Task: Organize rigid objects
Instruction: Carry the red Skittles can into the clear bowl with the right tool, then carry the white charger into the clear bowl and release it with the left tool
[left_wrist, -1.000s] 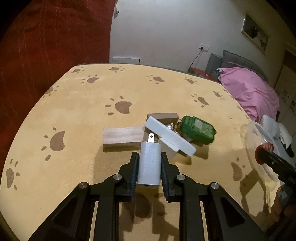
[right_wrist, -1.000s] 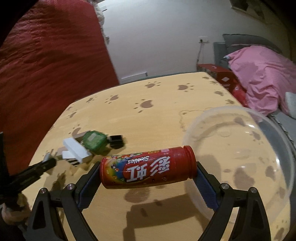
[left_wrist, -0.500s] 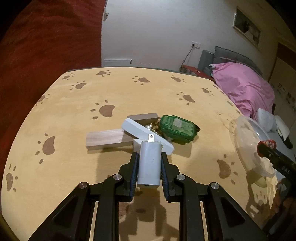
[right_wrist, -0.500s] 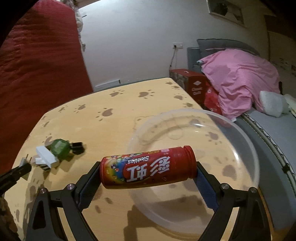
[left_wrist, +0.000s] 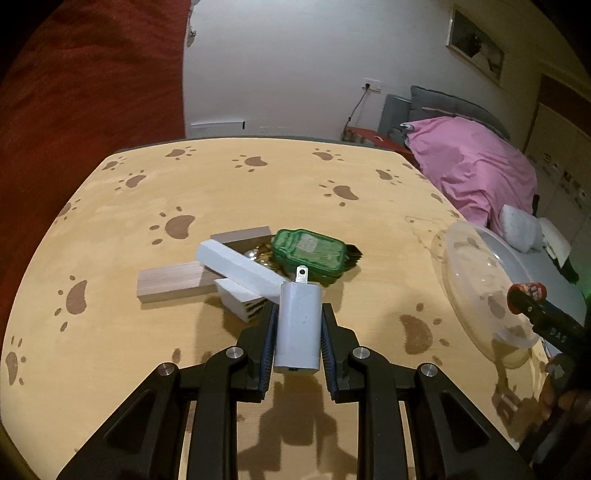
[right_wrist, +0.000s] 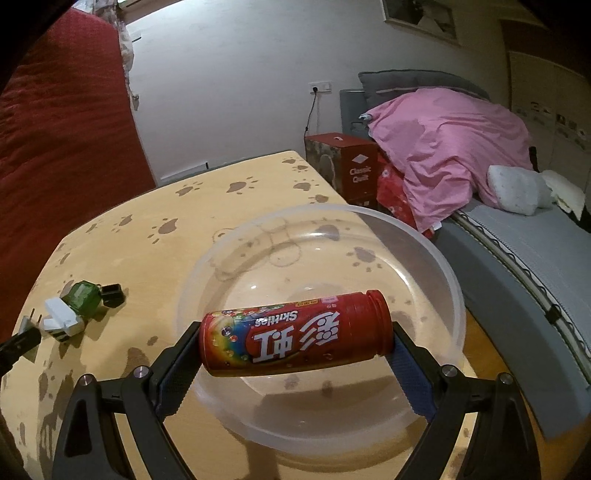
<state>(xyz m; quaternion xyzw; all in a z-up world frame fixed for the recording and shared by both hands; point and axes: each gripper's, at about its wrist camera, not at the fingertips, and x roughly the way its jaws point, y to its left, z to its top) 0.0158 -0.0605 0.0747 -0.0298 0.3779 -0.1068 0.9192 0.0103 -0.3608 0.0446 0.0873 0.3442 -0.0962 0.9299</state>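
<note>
Left hand-held gripper (left_wrist: 297, 328) clamped on white charger (left_wrist: 298, 325), right hand-held gripper (right_wrist: 295, 354) gripping red Skittles tube (right_wrist: 295, 338) above clear bowl (right_wrist: 448, 280)

Light: dim, warm indoor light is falling from above and behind the cameras.
Shadows: the left gripper (left_wrist: 297, 334) is casting a dark shadow on the table (left_wrist: 229, 184) near its front edge.
Glare: small highlights are glinting on the clear bowl (right_wrist: 448, 280).
Distortion: fisheye is bending the edges (corners going black).
Focus: both views are staying fairly sharp.
</note>
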